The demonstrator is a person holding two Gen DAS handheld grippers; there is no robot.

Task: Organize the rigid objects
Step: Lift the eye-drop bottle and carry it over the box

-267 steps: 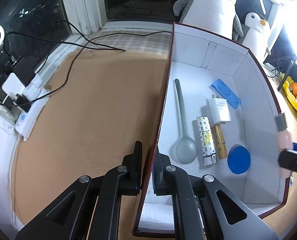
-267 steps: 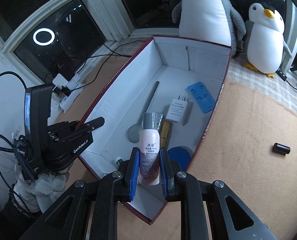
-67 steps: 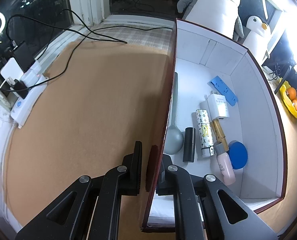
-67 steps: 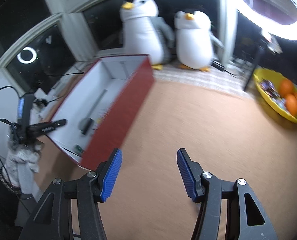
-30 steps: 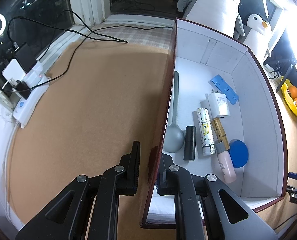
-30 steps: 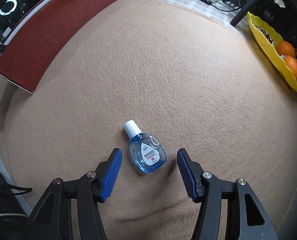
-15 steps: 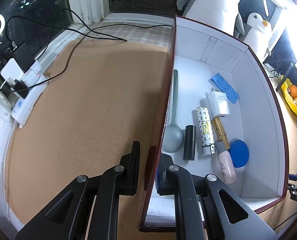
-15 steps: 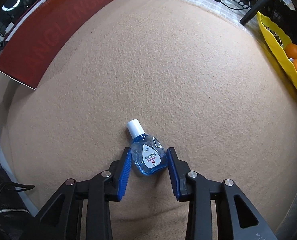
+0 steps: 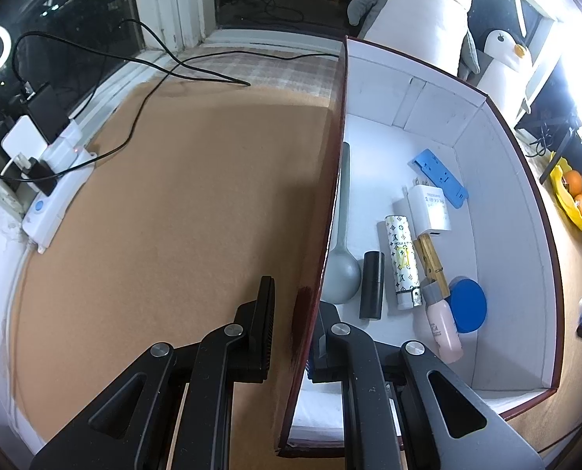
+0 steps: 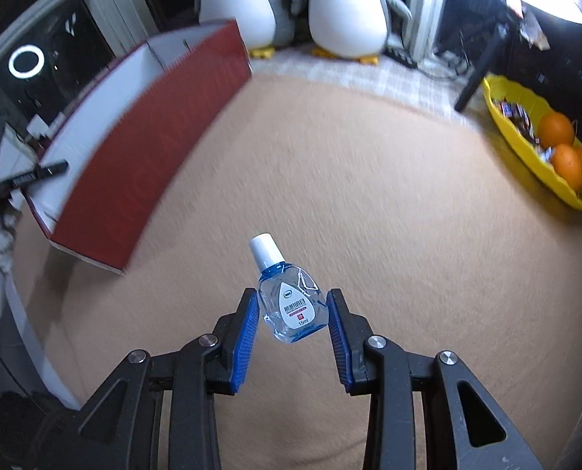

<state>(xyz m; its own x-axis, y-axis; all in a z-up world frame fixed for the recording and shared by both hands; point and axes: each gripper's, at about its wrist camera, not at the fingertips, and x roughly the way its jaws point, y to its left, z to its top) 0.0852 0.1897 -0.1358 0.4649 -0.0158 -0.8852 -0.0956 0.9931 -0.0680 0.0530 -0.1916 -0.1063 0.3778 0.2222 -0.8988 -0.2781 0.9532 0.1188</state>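
Note:
My right gripper (image 10: pixel 292 315) is shut on a small blue eye-drop bottle (image 10: pixel 291 305) with a white cap, held above the tan mat. The red box (image 10: pixel 161 133) with a white inside lies to its left. My left gripper (image 9: pixel 291 321) is shut on the box's near left wall (image 9: pixel 330 196). Inside the box lie a grey spoon (image 9: pixel 341 243), a black tube (image 9: pixel 371 284), a patterned white tube (image 9: pixel 402 260), a white charger (image 9: pixel 428 209), a blue strip (image 9: pixel 439 176), a blue lid (image 9: pixel 467 305) and a pink bottle (image 9: pixel 441 323).
Two plush penguins (image 10: pixel 345 4) stand behind the box. A yellow tray (image 10: pixel 526 145) holding oranges sits at the right. A white power strip (image 9: pixel 51 196) and black cables (image 9: pixel 181 66) lie at the mat's left edge.
My right gripper closed on the eye-drop bottle and lifted it off the mat, tilting up toward the box. My left gripper kept its hold on the box wall.

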